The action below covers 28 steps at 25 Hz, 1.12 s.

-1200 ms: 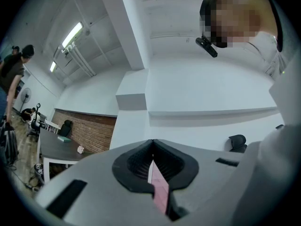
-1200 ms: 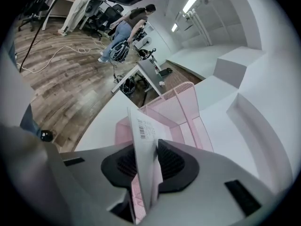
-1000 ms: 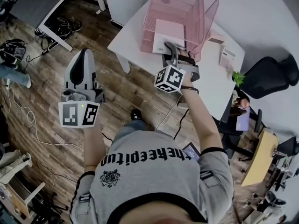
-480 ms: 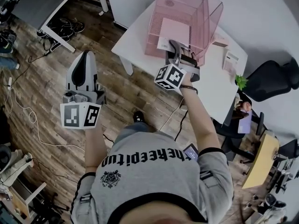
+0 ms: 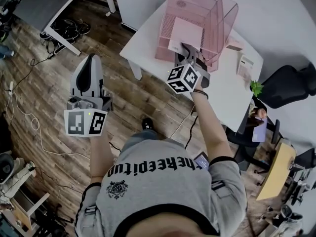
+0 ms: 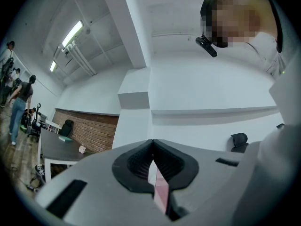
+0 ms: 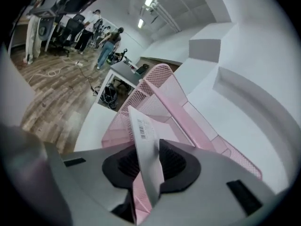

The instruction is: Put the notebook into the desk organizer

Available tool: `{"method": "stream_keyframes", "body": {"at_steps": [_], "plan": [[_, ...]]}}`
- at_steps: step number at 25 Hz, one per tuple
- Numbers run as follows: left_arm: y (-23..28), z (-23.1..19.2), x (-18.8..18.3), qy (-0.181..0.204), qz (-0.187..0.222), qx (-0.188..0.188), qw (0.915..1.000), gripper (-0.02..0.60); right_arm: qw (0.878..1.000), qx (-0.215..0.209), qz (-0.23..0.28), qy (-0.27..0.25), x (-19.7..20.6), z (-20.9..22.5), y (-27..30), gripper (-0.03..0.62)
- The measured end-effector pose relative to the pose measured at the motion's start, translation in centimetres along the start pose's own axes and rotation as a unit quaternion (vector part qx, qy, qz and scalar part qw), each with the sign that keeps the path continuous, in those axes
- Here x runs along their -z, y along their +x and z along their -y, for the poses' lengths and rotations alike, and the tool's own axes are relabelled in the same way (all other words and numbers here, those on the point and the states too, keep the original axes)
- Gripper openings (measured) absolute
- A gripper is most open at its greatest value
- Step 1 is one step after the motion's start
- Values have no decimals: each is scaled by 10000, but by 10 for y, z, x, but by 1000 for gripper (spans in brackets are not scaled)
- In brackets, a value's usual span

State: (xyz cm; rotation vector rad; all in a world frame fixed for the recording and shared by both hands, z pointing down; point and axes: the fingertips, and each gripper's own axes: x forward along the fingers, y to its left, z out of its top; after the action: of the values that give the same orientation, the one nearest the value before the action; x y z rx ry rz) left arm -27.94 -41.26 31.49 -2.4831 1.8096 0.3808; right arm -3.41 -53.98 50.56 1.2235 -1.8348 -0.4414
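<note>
Head view: 1 notebook in right tongs, 1 desk organizer.

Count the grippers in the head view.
2. The left gripper hangs shut over the floor; the right gripper, its jaws just opened slightly, holds the notebook between them at the organizer on the table. None seems hidden.

Head view looks steeply down; right gripper view closely faces the same desk organizer.
</note>
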Motion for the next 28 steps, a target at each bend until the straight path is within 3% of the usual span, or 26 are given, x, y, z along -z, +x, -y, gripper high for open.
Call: {"method": "stream_keyframes", "body": {"at_steps": [4, 7, 10, 12, 28], "plan": [[1, 0, 0, 2, 4, 32, 10000, 5, 9945, -476, 121, 930, -2, -1, -2, 94], [2, 1, -1, 2, 8, 60, 10000, 5, 9890, -684, 168, 1298, -2, 0, -3, 114], [3, 1, 0, -12, 1, 81, 10000, 5, 9864, -926, 170, 1346, -2, -5, -5, 142], [4, 2, 0, -17, 1, 97, 10000, 5, 9835, -1184, 137, 1361, -3, -11, -5, 242], [5, 8, 4, -103, -3, 239, 9997, 5, 9802, -1517, 273, 1241, -9, -22, -14, 319]]}}
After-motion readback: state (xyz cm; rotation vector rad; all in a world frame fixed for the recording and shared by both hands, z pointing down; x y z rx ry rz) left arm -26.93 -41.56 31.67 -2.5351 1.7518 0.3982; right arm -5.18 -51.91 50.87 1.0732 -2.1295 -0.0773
